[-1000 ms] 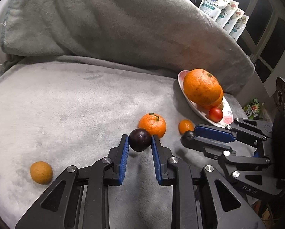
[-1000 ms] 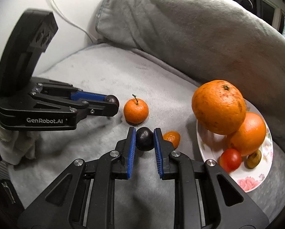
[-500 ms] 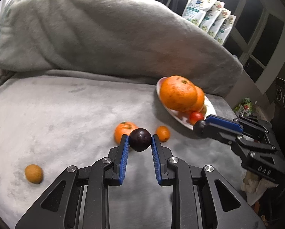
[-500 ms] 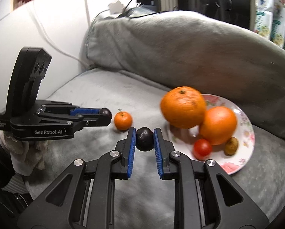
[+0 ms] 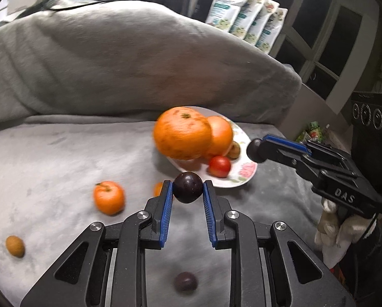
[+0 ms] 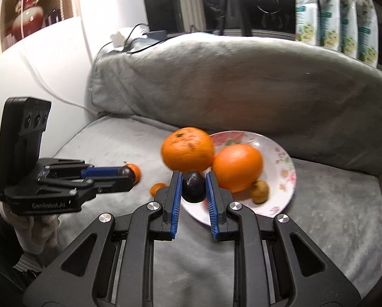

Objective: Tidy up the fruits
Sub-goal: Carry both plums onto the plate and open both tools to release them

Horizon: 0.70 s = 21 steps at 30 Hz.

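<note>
1. Grey blanket (image 5: pixel 50 168) covers the seat where the plate (image 6: pixel 280 153) rests.
2. Left of the plate, a mandarin (image 5: pixel 109 197) lies on the blanket.
3. The left gripper (image 5: pixel 187 192) clamps a dark plum (image 5: pixel 187 188) near the plate's front.
4. The right gripper (image 6: pixel 193 188) grips another plum (image 6: pixel 194 187) over the plate's near rim, beside two oranges (image 6: pixel 187 149).

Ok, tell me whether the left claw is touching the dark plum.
Touching. The left wrist view shows both blue pads of the left claw pressed against the dark plum.
</note>
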Each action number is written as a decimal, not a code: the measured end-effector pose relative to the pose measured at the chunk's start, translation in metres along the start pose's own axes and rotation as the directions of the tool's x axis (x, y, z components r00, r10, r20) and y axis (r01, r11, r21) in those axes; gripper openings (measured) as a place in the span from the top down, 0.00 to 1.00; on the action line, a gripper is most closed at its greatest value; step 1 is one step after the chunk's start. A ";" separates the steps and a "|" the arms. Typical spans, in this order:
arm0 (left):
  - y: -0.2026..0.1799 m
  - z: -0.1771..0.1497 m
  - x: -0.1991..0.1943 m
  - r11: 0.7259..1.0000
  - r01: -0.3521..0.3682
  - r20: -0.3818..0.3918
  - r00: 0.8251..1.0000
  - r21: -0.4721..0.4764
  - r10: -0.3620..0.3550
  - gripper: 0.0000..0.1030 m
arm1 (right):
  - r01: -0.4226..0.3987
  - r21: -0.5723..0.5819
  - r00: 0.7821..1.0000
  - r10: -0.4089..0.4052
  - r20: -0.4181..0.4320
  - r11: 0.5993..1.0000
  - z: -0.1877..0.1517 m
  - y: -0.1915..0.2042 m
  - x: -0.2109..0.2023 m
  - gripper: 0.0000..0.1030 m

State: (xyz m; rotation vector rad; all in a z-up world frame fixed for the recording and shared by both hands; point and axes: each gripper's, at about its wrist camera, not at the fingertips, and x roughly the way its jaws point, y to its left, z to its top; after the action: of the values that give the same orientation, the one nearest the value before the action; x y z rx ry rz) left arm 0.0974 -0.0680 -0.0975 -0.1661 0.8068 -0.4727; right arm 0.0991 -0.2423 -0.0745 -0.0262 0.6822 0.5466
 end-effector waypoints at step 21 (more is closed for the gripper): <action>-0.068 0.020 0.054 0.992 0.040 -0.045 0.998 0.118 -0.035 0.78 | 0.016 0.171 1.000 -0.016 0.001 0.985 0.004 -0.093 0.027 0.81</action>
State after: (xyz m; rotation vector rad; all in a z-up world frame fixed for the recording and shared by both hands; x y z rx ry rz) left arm 0.1210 -0.1538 -0.0977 -0.0615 0.8158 -0.5599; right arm 0.1644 -0.3084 -0.1017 0.1294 0.7244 0.4710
